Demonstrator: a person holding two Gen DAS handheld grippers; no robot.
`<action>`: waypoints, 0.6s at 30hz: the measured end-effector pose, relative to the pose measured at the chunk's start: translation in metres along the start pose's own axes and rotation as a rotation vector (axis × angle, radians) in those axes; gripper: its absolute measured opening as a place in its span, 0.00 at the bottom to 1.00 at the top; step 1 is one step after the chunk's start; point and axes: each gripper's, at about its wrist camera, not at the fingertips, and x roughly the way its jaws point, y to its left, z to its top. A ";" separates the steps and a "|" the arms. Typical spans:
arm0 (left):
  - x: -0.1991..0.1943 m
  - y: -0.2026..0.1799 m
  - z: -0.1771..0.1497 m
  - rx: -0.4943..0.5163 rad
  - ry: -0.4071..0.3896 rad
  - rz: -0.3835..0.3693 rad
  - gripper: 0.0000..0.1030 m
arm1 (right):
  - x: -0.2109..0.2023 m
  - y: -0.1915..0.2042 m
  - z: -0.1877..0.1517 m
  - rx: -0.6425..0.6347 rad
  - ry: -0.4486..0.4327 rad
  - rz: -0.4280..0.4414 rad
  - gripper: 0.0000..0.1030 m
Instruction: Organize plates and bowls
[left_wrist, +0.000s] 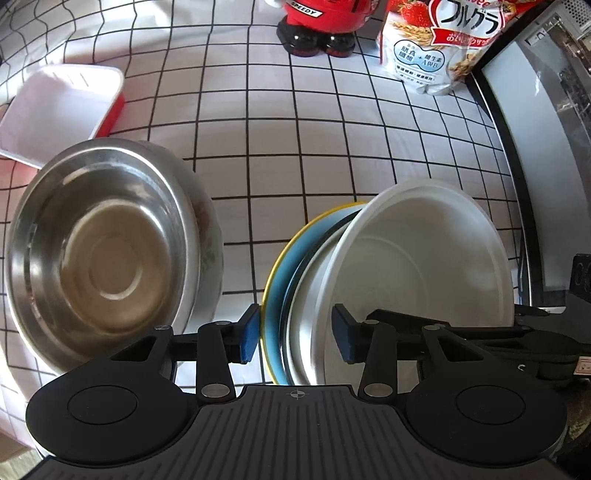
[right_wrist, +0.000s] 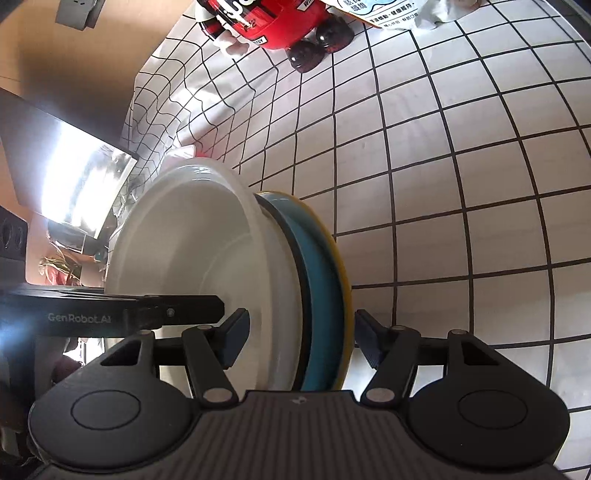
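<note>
We work over a bench (left_wrist: 295, 129) covered by a grid-lined cloth, which fills most of both views. At the left of the left wrist view sits a steel bowl (left_wrist: 107, 251), apparently nested on another vessel whose rim shows behind it; we judge that group already sorted. At lower centre-right of the same view, a white bowl (left_wrist: 424, 266) rests on a stack of plates: a white plate with a dark rim, then a blue plate (left_wrist: 280, 273) with a yellow edge. The stack appears tilted, and we cannot tell whether it is lifted clear of the bench. The left gripper (left_wrist: 295, 332) straddles the stack edge, its left pad touching the blue plate, its right pad inside the white bowl; a firm clamp is not confirmed. The right gripper (right_wrist: 299, 336) brackets the same stack with its pads slightly apart from it. Remaining work, in our judgement, is to place this stack. A white tray (left_wrist: 59, 110) lies upper left. The stack's underside and the plate count stay hidden.
</note>
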 end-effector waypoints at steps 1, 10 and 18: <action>0.002 -0.001 -0.001 0.005 0.002 0.003 0.44 | 0.000 -0.001 0.000 0.006 0.001 0.008 0.62; 0.007 -0.004 -0.010 0.012 -0.014 0.007 0.48 | 0.000 -0.004 0.000 0.038 0.004 0.026 0.62; 0.005 -0.004 -0.010 0.001 -0.013 0.009 0.48 | 0.002 -0.003 0.001 0.037 0.026 0.013 0.59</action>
